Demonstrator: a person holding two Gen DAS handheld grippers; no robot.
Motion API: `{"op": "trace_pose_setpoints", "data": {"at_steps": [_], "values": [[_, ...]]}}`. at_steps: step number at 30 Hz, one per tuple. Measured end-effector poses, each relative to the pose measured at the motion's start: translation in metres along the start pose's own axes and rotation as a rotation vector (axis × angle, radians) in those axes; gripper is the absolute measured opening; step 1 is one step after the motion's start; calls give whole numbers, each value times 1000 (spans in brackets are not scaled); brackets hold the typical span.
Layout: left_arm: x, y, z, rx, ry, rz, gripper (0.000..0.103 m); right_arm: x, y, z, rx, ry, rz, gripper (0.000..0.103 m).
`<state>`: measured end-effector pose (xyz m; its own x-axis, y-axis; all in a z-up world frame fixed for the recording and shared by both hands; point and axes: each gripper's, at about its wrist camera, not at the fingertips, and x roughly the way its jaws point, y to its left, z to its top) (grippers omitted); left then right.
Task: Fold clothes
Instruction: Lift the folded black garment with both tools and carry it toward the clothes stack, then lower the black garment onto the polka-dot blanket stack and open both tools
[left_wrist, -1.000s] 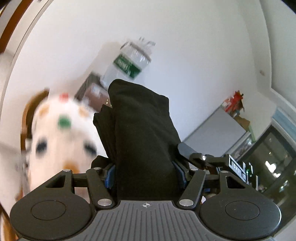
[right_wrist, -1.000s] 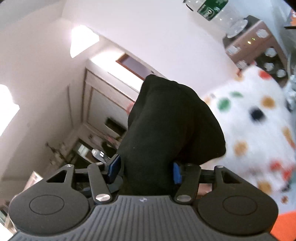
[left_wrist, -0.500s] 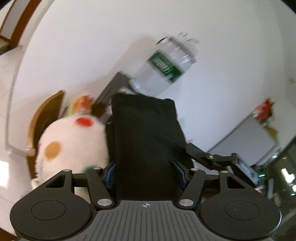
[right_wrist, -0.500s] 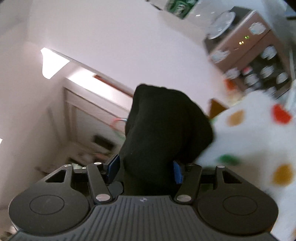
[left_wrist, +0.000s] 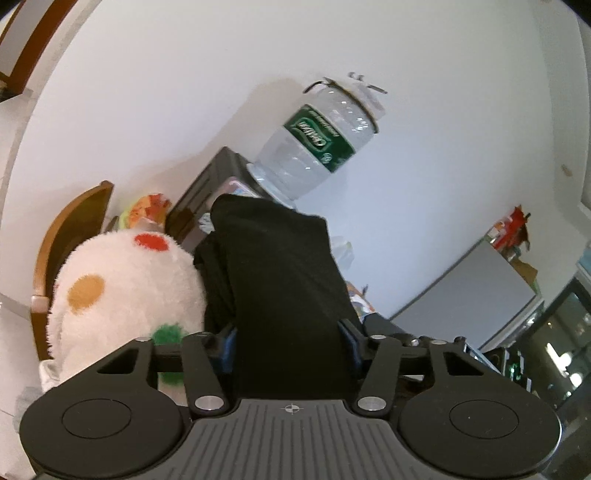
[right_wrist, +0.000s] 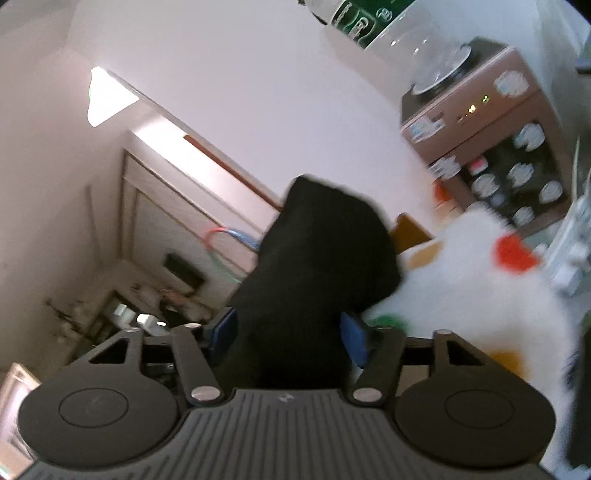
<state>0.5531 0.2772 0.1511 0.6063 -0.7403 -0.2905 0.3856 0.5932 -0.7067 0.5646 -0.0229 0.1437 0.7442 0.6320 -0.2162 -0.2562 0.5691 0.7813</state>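
Observation:
A black garment (left_wrist: 280, 266) stands up in a thick folded bundle between the blue pads (left_wrist: 227, 341) of my left gripper (left_wrist: 289, 343). The jaws are closing on it, and the cloth fills the whole gap. In the right wrist view the same black garment (right_wrist: 321, 251) rises as a rounded hump out of my right gripper (right_wrist: 290, 332). Both blue pads (right_wrist: 352, 338) of that gripper press against its sides. The cloth hides both grippers' fingertips. Nothing shows of the garment below the jaws.
A white plush toy (left_wrist: 122, 280) with coloured dots sits close on the left, and fills the right of the right wrist view (right_wrist: 480, 295). Behind it stand a wooden chair (left_wrist: 74, 225) and a water dispenser (right_wrist: 480, 122) with a bottle (left_wrist: 317, 140). A grey cabinet (left_wrist: 472, 291) is at right.
Both grippers came down and forward with the black garment still in them, then held still. The plush toy slid lower and sideways in both views. The left jaws have narrowed slightly.

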Motion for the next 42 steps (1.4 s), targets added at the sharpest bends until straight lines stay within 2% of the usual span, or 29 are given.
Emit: {"op": "trace_pose_setpoints", "data": {"at_steps": [3,6,9,12,16,19,23,35,42], "values": [[-5,-15,7,-35,-7,-51,53,-16,19,0,-49,-37,3,67],[-3,-23,11,-49,11,-56,53,-31,25,5,-33,-70,7,67],[13,-16,0,-37,65,14,55,-24,17,-1,-67,-40,-92,67],[25,1,-17,-49,88,45,60,-12,-2,-16,-79,2,-168,68],[20,2,-18,-45,64,22,66,-13,-8,-19,-69,-1,-162,74],[13,-8,-16,1,37,52,74,-20,5,-16,-124,-16,-182,76],[-3,-18,-12,55,-6,50,85,-24,13,-12,-136,-30,-198,81],[-32,-29,-7,72,-42,76,86,-43,37,-14,-191,-41,-213,83],[-52,-48,-22,180,-47,113,87,-65,61,-25,-266,-51,-226,88]]}}
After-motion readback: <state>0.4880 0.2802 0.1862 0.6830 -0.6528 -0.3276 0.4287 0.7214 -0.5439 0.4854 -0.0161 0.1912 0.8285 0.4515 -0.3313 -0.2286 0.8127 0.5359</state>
